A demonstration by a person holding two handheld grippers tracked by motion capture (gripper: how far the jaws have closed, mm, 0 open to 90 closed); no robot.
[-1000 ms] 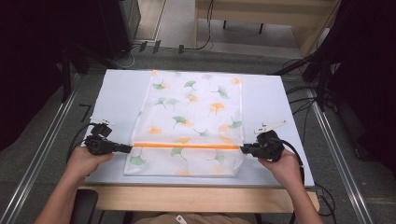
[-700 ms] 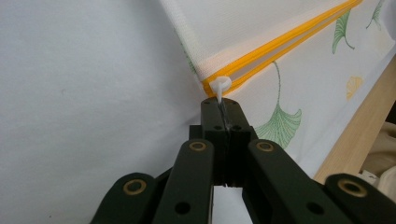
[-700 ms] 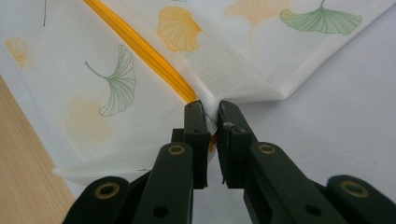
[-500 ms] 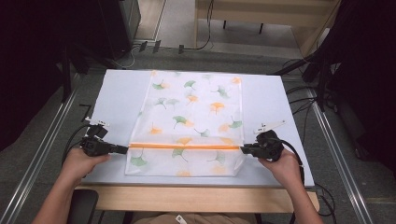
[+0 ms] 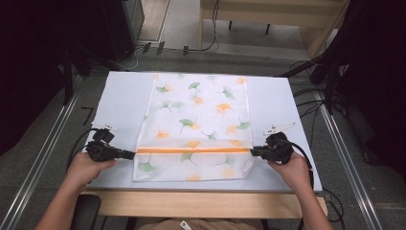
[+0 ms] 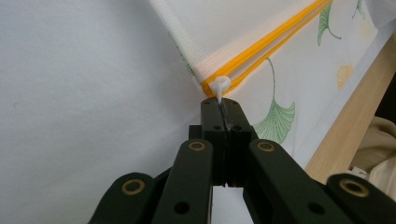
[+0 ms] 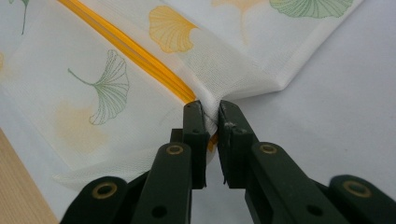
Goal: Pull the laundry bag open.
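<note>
Lying flat across the middle of the white table (image 5: pixel 124 96), the mesh bag (image 5: pixel 198 110) is white and see-through, printed with green and orange ginkgo leaves, with an orange zipper (image 5: pixel 191 150) running straight across its lower part. Whether anything is inside it cannot be told.

At the lower left of the high view, the left gripper (image 5: pixel 128 155) sits at the zipper's left end; in the left gripper view its jaws are pressed together on the small white zipper pull (image 6: pixel 218 87), just below the orange strip. At the lower right of the high view, the right gripper (image 5: pixel 253 152) meets the zipper's other end; the right gripper view shows its jaws pinching a bunched fold of the bag's mesh beside the orange strip, a narrow gap between them.

Compared with half a second ago, the left gripper has shifted slightly leftward with the pull, while the right gripper and the bag stay put.
</note>
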